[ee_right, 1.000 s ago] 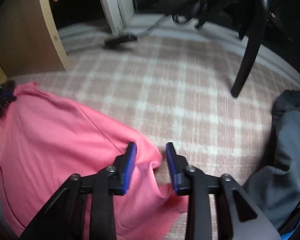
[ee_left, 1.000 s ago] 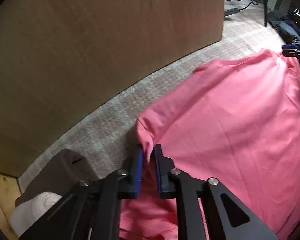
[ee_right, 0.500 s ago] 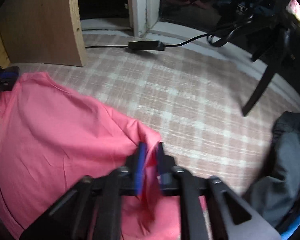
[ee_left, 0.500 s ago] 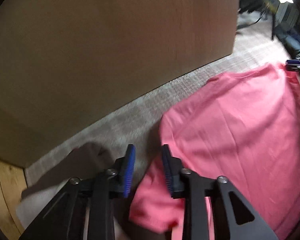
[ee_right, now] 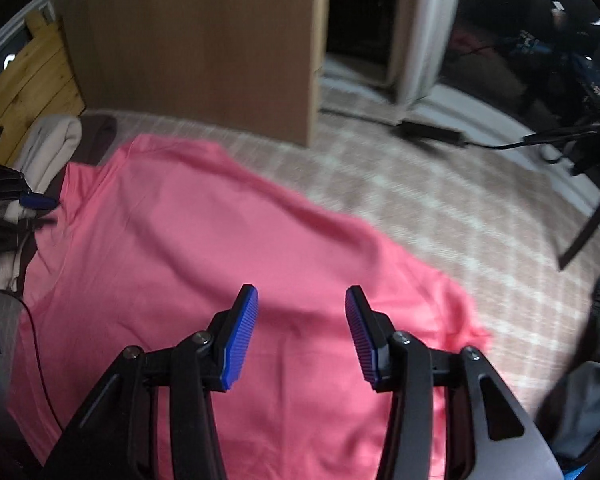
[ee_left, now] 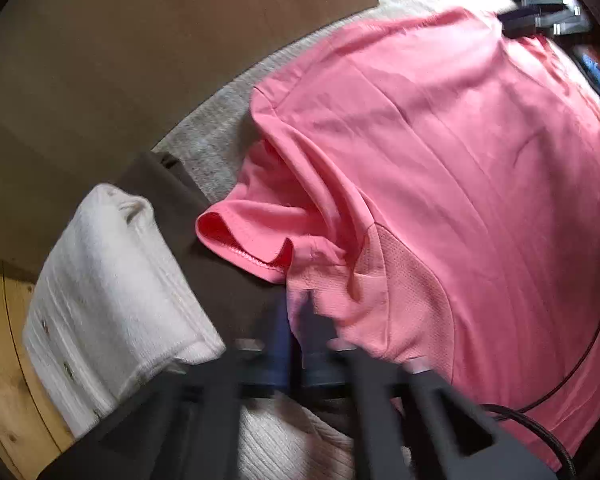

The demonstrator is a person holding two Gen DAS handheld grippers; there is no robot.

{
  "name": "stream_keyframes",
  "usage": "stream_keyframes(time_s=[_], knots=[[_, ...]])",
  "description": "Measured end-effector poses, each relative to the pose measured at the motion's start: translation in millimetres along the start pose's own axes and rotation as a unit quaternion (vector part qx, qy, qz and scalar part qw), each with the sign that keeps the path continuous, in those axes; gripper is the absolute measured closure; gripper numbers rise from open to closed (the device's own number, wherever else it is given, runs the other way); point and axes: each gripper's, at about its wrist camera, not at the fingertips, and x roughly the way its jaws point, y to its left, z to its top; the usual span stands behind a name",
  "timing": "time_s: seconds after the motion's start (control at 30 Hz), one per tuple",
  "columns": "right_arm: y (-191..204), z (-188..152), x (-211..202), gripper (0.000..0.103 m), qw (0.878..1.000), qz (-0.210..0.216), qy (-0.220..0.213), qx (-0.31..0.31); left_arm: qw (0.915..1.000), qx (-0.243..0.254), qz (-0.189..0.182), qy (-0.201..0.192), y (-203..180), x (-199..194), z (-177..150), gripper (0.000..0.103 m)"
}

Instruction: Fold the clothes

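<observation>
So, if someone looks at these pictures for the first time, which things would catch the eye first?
First the pink T-shirt, spread wide over the checked carpet. Next, the left hand-held gripper, shut on the shirt's edge near the sleeve, beside a folded white cloth lying on a brown one. Then the right hand-held gripper, its blue pads open above the shirt with nothing between them.

Right gripper (ee_right: 302,320): black angular linkage arms, joined by silver round-headed screws; ribbed blue pads (ee_right: 242,336) fitted to both fingers. Left gripper (ee_left: 296,320): same black frame, blue pads, blurred. A thin black cable (ee_left: 560,384) is seen alongside.
</observation>
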Motion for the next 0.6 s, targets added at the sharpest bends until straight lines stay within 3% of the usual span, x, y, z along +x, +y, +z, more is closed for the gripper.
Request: stream_keyframes(time_s=[0.2,0.4,0.47,0.53,0.6], knots=[[17,-6,25,0.058,1.000,-0.007,0.026,-0.016,0.9986,-0.043,0.025,-0.020,11,-28,-32,0.102],[45,2,20,0.058,0.999,0.035,0.008,-0.016,0.9994,-0.018,0.030,-0.001,-4,-20,-30,0.098],[61,4,16,0.058,0.998,0.062,0.001,-0.025,0.9995,-0.021,0.025,-0.005,-7,-23,-31,0.094],[85,7,13,0.058,0.995,0.093,-0.005,-0.047,0.9991,-0.037,0.009,-0.016,-7,-34,-37,0.075],[106,13,12,0.058,0.991,0.115,-0.016,-0.061,0.9984,-0.048,-0.003,-0.028,-10,-47,-47,0.075]])
